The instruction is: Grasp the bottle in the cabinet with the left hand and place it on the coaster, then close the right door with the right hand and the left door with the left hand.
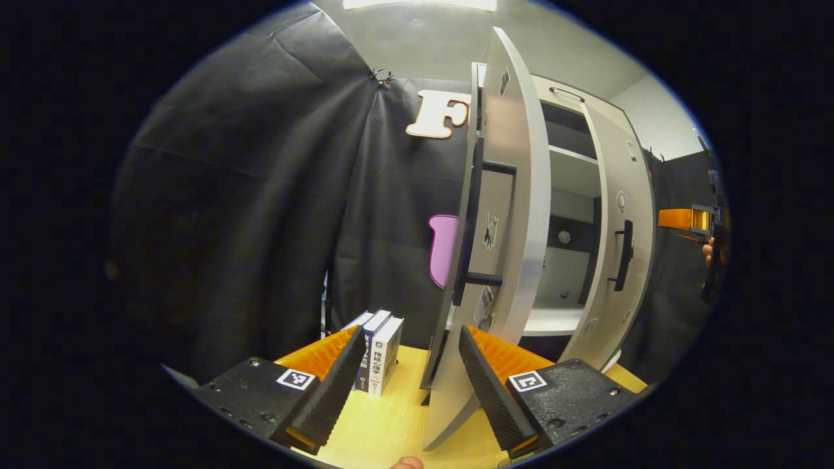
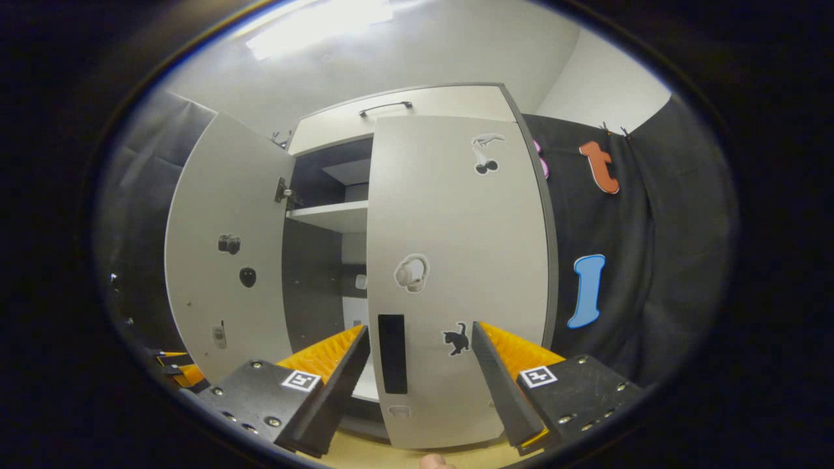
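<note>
The grey cabinet (image 2: 423, 101) stands on a yellow table. Its left door (image 1: 521, 195) is swung out and stands edge-on in front of my left gripper (image 1: 410, 335). That gripper is open, and the door's lower edge sits between its fingers, close to the right one. The left door's black handle (image 1: 470, 221) faces left. The right door (image 2: 456, 260) is nearly closed, straight ahead of my open right gripper (image 2: 420, 329). Its black handle (image 2: 392, 355) shows between those fingers, untouched. In the left gripper view the right door (image 1: 619, 247) leaves a gap onto the shelves.
Three books (image 1: 379, 352) stand upright on the yellow table (image 1: 384, 423) left of the cabinet. A white shelf (image 2: 329, 215) and dark inner walls show inside. The right gripper (image 1: 684, 220) and a hand appear at the far right edge. Black cloth walls surround the cabinet.
</note>
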A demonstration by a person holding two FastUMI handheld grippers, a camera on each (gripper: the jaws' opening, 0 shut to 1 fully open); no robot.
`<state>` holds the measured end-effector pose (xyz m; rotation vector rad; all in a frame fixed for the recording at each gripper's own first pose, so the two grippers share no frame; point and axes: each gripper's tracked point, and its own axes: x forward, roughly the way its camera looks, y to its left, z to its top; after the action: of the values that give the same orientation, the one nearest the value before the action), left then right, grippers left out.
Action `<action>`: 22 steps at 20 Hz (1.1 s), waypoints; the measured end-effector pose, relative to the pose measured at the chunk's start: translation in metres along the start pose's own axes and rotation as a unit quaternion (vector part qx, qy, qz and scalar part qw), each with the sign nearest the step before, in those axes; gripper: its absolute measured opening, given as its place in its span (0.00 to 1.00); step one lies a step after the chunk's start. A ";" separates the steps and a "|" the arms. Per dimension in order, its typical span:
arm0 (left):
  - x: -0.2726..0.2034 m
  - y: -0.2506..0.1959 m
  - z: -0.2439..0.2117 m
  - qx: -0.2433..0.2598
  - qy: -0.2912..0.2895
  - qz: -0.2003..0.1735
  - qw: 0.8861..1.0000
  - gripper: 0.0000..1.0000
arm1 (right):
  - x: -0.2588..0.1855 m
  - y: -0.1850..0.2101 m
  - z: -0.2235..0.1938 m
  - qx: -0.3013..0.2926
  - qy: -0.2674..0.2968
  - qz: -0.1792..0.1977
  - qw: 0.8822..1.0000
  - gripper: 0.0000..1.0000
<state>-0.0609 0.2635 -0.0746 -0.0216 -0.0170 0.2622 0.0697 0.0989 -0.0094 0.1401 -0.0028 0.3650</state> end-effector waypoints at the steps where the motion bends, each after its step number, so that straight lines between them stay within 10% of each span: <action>1: -0.002 -0.005 -0.001 -0.005 0.000 0.000 1.000 0.98 | 0.000 -0.001 0.000 -0.001 0.001 0.001 1.000 0.92; 2: -0.003 -0.009 -0.002 -0.010 -0.001 0.000 1.000 0.87 | 0.000 -0.002 0.000 -0.002 0.002 0.001 1.000 0.95; 22: 0.023 -0.116 -0.020 -0.001 0.012 -0.073 0.997 0.93 | -0.033 -0.056 0.009 -0.037 0.001 -0.021 0.999 0.95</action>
<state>-0.0085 0.1565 -0.0917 -0.0259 0.0053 0.1165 0.0591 0.0338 -0.0095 0.0673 -0.0121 0.3231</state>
